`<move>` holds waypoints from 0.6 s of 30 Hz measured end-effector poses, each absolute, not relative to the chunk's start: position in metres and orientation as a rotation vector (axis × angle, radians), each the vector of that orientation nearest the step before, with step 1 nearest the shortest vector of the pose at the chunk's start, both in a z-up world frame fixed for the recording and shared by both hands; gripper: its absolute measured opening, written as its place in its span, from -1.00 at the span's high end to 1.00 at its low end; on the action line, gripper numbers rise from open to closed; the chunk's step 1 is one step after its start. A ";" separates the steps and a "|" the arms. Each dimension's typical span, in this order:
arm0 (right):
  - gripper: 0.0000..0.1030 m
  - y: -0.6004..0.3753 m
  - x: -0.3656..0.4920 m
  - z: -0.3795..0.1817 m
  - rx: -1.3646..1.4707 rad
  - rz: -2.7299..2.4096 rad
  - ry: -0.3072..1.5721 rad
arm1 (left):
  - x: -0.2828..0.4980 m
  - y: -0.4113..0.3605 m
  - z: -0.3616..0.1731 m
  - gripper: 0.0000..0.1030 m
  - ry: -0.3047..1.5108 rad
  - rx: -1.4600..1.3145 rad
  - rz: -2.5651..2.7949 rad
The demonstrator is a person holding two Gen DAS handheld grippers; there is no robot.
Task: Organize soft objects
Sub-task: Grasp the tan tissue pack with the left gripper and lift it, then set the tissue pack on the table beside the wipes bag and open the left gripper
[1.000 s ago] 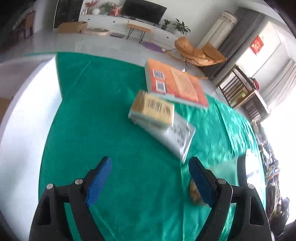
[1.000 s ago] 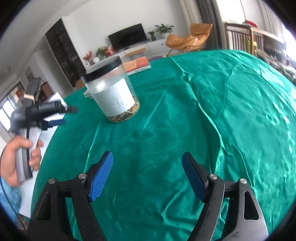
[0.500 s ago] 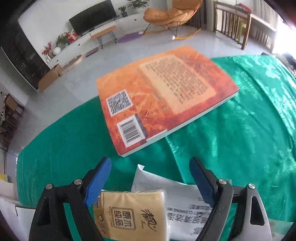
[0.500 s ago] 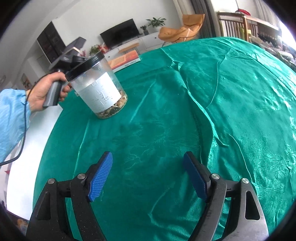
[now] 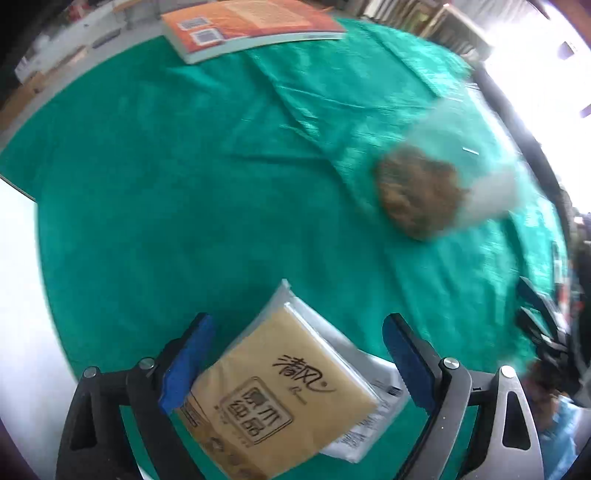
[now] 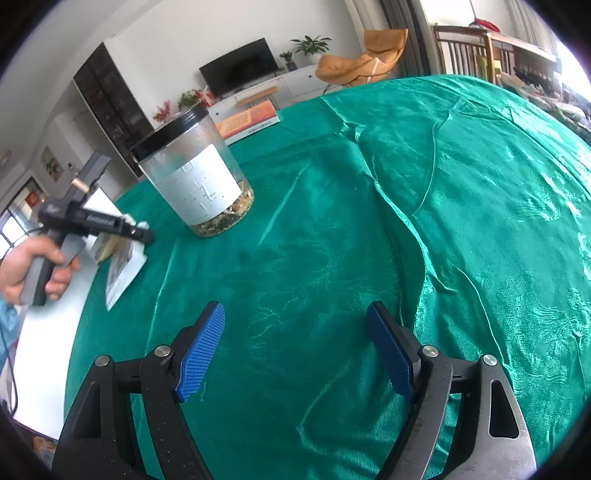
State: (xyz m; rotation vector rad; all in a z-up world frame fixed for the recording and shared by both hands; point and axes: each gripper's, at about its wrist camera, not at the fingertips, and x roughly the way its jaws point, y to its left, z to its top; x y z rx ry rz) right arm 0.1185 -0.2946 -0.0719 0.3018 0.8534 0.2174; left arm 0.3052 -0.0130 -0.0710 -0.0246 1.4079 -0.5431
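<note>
The left gripper [image 5: 295, 354] stands wide apart, its blue pads [image 5: 186, 363] on either side of a tan tissue pack [image 5: 280, 398] without gripping it; the left pad sits just beside the pack's edge, though whether it touches is hard to judge, while the right pad is clear of it. The pack lies directly between and below the fingers, resting on a silver-white pouch [image 5: 364, 417] that pokes out ahead of and to the right of it. The lower corner of the pack is cut off at the bottom of the frame. Ahead and to the right of this tool, a clear jar [image 5: 443, 184] is smeared by motion blur, so only its brownish contents and a pale label patch can be made out. Far ahead, an orange book [image 5: 251, 26] lies on the green tablecloth [image 5: 166, 184], its far end cut off by the frame.

The right gripper [image 6: 295, 347] is likewise spread wide and holds nothing, with bare cloth between its pads. Ahead and to its left the jar stands upright, black-lidded. Further left, the left hand [image 6: 31, 273] grips the other tool's handle, and that tool hides most of the tissue pack
</note>
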 end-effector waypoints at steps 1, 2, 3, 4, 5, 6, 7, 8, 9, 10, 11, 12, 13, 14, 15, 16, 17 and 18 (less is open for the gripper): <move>-0.57 -0.296 0.118 -0.072 0.307 0.217 0.853 | 0.296 -0.012 -0.061 -0.76 1.392 -0.111 -0.610; -0.57 -0.297 0.118 -0.072 0.316 0.218 0.851 | 0.288 -0.010 -0.049 -0.76 1.354 -0.167 -0.639; -0.57 -0.299 0.117 -0.072 0.326 0.218 0.849 | 0.282 -0.006 -0.037 -0.76 1.314 -0.203 -0.632; -0.57 -0.301 0.116 -0.071 0.334 0.213 0.848 | 0.275 -0.001 -0.025 -0.77 1.274 -0.207 -0.585; -0.57 -0.303 0.115 -0.071 0.336 0.202 0.849 | 0.266 0.003 -0.015 -0.78 1.241 -0.176 -0.513; -0.57 -0.303 0.114 -0.070 0.329 0.189 0.852 | 0.255 0.005 -0.004 -0.78 1.209 -0.131 -0.446; -0.57 -0.301 0.114 -0.069 0.313 0.180 0.856 | 0.242 0.007 0.004 -0.78 1.177 -0.095 -0.396; -0.57 -0.299 0.113 -0.068 0.299 0.181 0.857 | 0.227 0.010 0.009 -0.78 1.147 -0.078 -0.360; -0.57 -0.295 0.112 -0.066 0.287 0.190 0.854 | 0.211 0.012 0.013 -0.79 1.123 -0.082 -0.341; -0.57 -0.291 0.112 -0.064 0.268 0.199 0.850 | 0.194 0.013 0.016 -0.79 1.106 -0.092 -0.336; -0.57 -0.285 0.111 -0.063 0.236 0.203 0.849 | 0.176 0.012 0.015 -0.79 1.090 -0.097 -0.339; -0.57 -0.278 0.110 -0.063 0.198 0.203 0.854 | 0.160 0.009 0.014 -0.79 1.075 -0.092 -0.339; -0.57 -0.272 0.111 -0.064 0.162 0.201 0.865 | 0.144 0.003 0.007 -0.79 1.061 -0.075 -0.331; -0.57 -0.267 0.112 -0.068 0.137 0.201 0.882 | 0.131 0.000 0.003 -0.79 1.052 -0.053 -0.322; -0.59 -0.264 0.114 -0.071 0.122 0.204 0.901 | 0.116 -0.003 -0.004 -0.79 1.046 -0.033 -0.313; -0.60 -0.263 0.114 -0.070 0.108 0.203 0.896 | 0.106 -0.007 -0.011 -0.79 1.045 -0.017 -0.307; -0.60 -0.262 0.114 -0.071 0.105 0.202 0.898 | 0.101 -0.013 -0.020 -0.79 1.048 -0.002 -0.308; -0.60 -0.263 0.113 -0.071 0.110 0.204 0.897 | 0.097 -0.015 -0.029 -0.79 1.055 0.019 -0.302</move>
